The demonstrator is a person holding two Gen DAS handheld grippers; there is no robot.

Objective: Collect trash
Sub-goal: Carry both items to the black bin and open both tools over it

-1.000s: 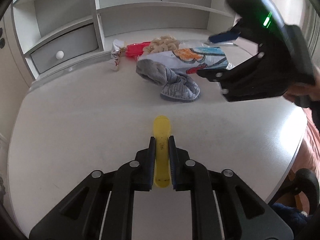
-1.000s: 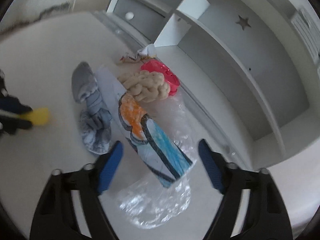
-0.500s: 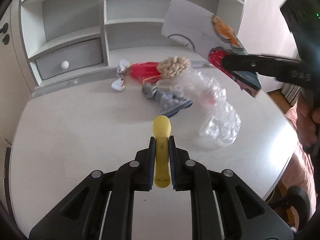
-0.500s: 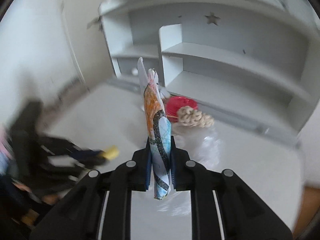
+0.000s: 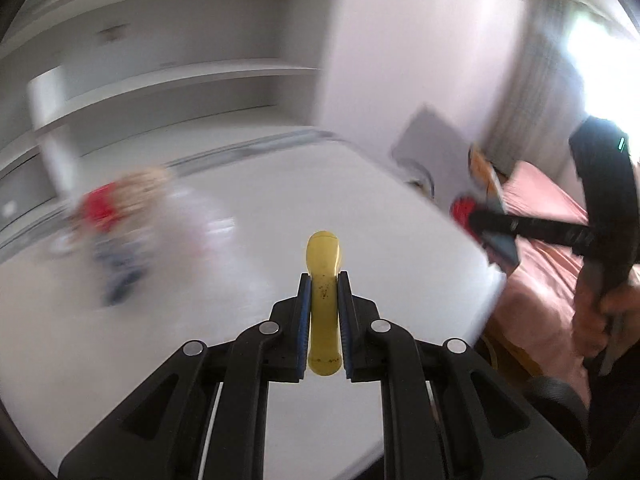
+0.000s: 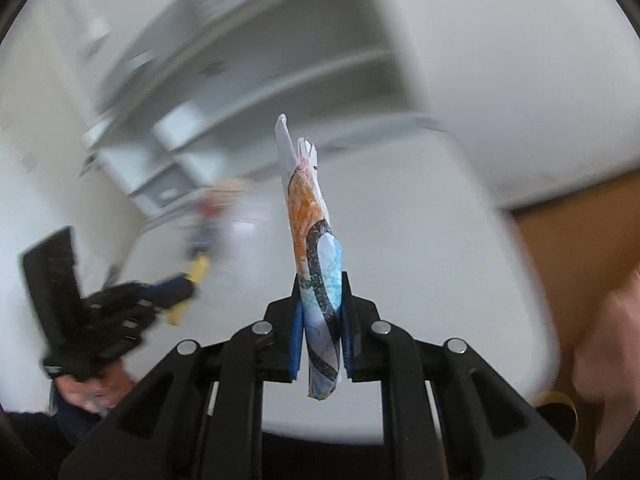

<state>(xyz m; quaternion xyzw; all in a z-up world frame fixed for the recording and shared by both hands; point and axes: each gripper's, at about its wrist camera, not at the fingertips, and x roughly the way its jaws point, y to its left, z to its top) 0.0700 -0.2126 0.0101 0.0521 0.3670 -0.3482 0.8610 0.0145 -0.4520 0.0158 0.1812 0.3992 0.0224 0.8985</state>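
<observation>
The left gripper [image 5: 324, 312] is clamping its fingers on a yellow piece [image 5: 323, 284] over the worktop [image 5: 240, 320] while the right gripper [image 6: 322, 316] is pinching a folded drawing [image 6: 312, 232] edge-on past the worktop's edge, risking the thin paper slipping free mid-swing.

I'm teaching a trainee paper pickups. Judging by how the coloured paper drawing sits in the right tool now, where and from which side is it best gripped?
Grip the coloured paper drawing near one short end, pads on its two flat faces, coming in edge-on. The right tool shows it: the thin, folded sheet stands straight out from the pads without drooping.
</observation>
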